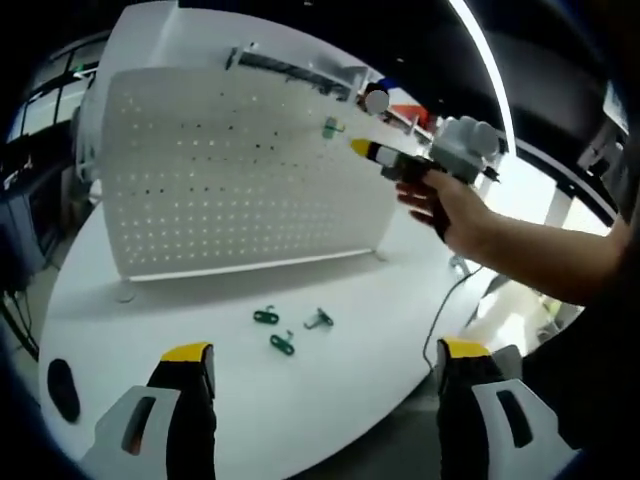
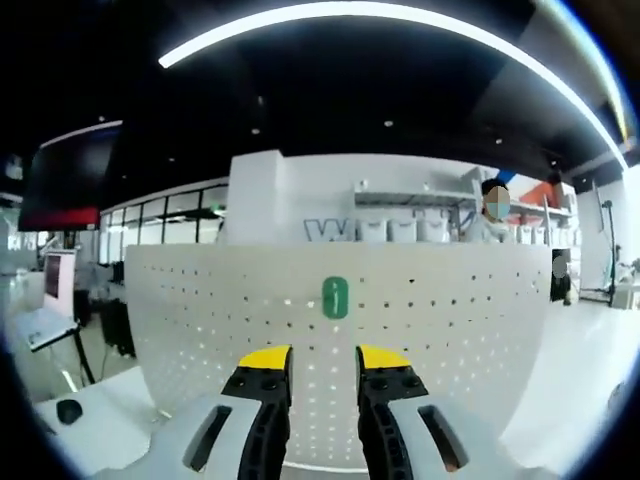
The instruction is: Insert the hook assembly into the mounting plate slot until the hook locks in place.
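A white perforated mounting plate [image 1: 240,170] stands upright on a round white table [image 1: 350,290]. One green hook [image 1: 331,127] sits on its upper right area. In the right gripper view that hook [image 2: 335,297] hangs on the plate [image 2: 450,320] straight ahead, just beyond the jaws. My right gripper [image 2: 324,358] is open by a narrow gap with nothing in it. A hand holds that right gripper [image 1: 365,150] close to the mounted hook. Three loose green hooks [image 1: 283,344] lie on the table in front of the plate. My left gripper [image 1: 326,352] is wide open above the table's near edge.
A black mouse [image 1: 62,388] lies at the table's left edge. A thin cable [image 1: 440,320] runs off the right edge. The person's forearm [image 1: 540,255] reaches in from the right. Shelves and a person stand far behind the plate.
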Demonstrator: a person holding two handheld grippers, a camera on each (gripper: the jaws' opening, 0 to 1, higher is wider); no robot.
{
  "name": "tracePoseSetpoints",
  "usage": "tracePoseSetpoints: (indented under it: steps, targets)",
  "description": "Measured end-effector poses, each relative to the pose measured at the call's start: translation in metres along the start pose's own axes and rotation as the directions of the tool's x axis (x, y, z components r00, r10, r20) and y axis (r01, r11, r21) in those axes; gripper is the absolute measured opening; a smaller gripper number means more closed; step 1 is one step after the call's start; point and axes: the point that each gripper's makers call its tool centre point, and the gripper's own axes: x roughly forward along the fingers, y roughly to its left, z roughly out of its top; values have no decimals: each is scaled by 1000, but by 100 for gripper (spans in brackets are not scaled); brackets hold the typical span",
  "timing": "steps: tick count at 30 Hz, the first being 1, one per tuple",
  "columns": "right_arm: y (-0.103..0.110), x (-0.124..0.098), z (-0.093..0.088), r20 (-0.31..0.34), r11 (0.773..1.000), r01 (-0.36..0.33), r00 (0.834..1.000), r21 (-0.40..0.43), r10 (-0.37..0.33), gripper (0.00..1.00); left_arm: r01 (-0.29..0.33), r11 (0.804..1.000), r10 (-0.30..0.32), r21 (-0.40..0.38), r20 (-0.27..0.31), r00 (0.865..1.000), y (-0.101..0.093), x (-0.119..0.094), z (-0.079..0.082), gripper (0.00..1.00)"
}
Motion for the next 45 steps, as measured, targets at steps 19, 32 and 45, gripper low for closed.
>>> tracePoseSetpoints:
  steps: [19,32,45]
  targets:
    - [17,-80,-52,-143,984,-163,978,-70,152,30,-6,1000,6,11,-11,1000,-5,-9,-8,93]
    - [11,-153,-96,-282,980,-199,941,-11,188,37,-4,1000,4,14,-16,1000,-13,-11,-15,93]
    - [21,-195,-115,-359,966,-253,899,47,252,45,-6,1000,7,10,-36,999,-16,-10,-25,93]
